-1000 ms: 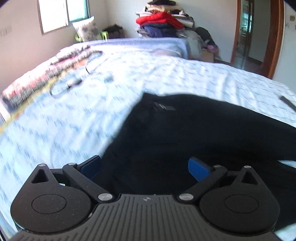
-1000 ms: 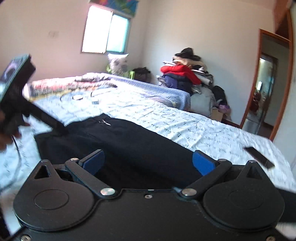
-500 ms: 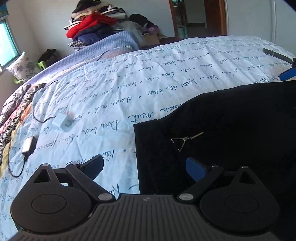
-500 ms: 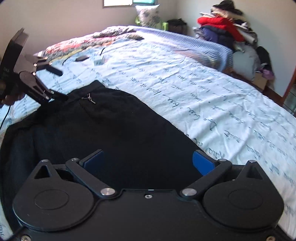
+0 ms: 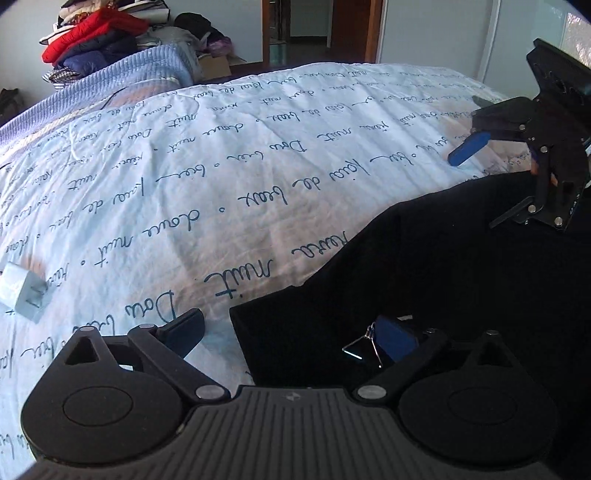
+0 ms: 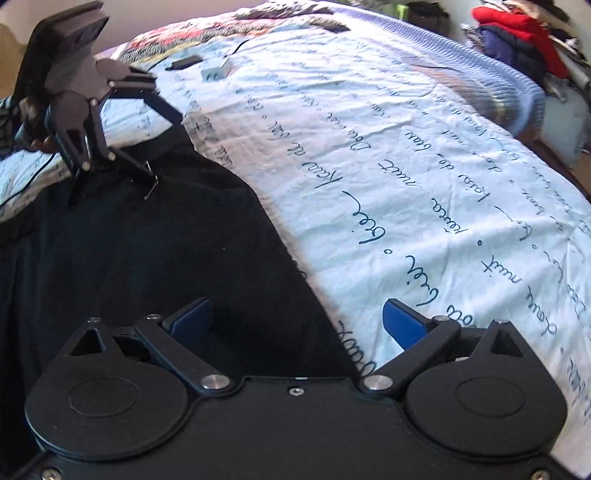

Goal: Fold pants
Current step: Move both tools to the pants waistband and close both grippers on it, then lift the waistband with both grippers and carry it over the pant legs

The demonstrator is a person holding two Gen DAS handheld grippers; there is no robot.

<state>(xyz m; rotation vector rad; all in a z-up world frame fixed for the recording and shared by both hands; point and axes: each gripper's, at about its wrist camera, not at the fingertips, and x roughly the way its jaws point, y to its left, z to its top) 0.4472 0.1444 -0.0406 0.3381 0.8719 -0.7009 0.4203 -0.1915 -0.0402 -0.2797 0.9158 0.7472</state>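
Black pants lie flat on a pale blue bedsheet with dark handwriting print. In the left wrist view my left gripper is open and straddles the pants' near corner, one pad on the sheet, one over the cloth by a small metal clasp. In the right wrist view my right gripper is open and straddles the far edge of the pants. The left gripper also shows there at upper left, low over the corner.
A white charger plug lies on the sheet at left. A folded blue quilt and a pile of clothes are at the far end. A dark device and another plug lie near the patterned blanket.
Both grippers have come down closer to the bed. The left one moved onto the pants' corner by the clasp; the right one moved onto the pants' edge. Both stay open.
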